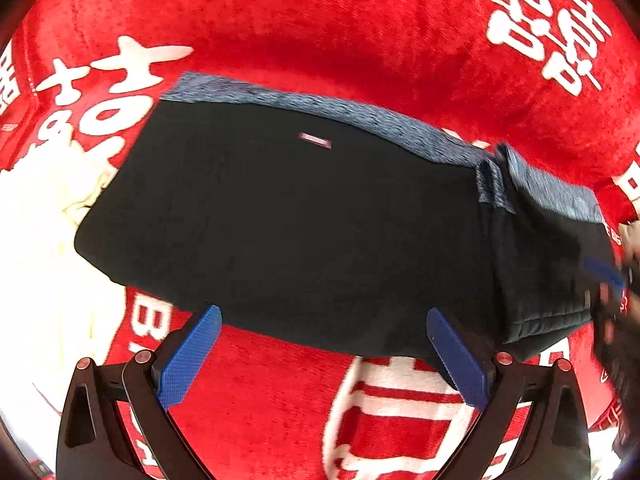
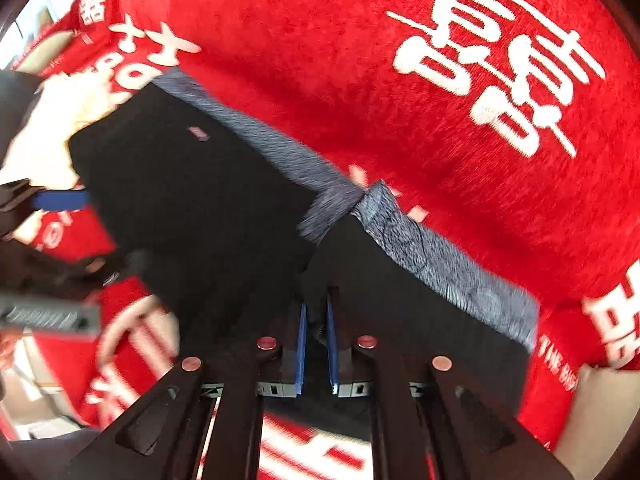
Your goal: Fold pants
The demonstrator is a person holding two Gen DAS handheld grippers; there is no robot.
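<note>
Right gripper (image 2: 316, 344): its blue pads (image 2: 301, 344) are standing nearly together, pinching a thin fold of the black pants (image 2: 192, 208) between them; the cloth is rising into the narrow gap.
Right gripper, pose: it is pointing steeply down at the cloth, over the part of the pants nearest its camera.
Left gripper (image 1: 320, 356): its jaws are standing wide apart, nothing between them; the two blue fingers (image 1: 192, 356) are hanging just over the near edge of the pants, and whether the tips are touching the fabric is hard to tell.
Left gripper, pose: it is pointing straight down, its dark frame filling the lower corners of its own view.
Hard to make out: the right wrist view is smearing with motion blur along the grey band and at the left edge; there the left gripper is showing only as a blurred blue finger and a dark shape. In the left wrist view the right gripper (image 1: 604, 276) is showing only as a blurred blue strip cut off at the right border.
Pants: they are lying across a red plush blanket (image 1: 360, 28) with white characters, a grey-blue waistband (image 1: 360, 114) running along the far edge and a small label (image 1: 315, 141) sitting on the black panel.
Pants, right end: it is lifting and bunching into a raised fold beside the right gripper.
Pale cloth (image 1: 40, 248): it is lying beside the pants' left end, overexposed, its edges unclear.
</note>
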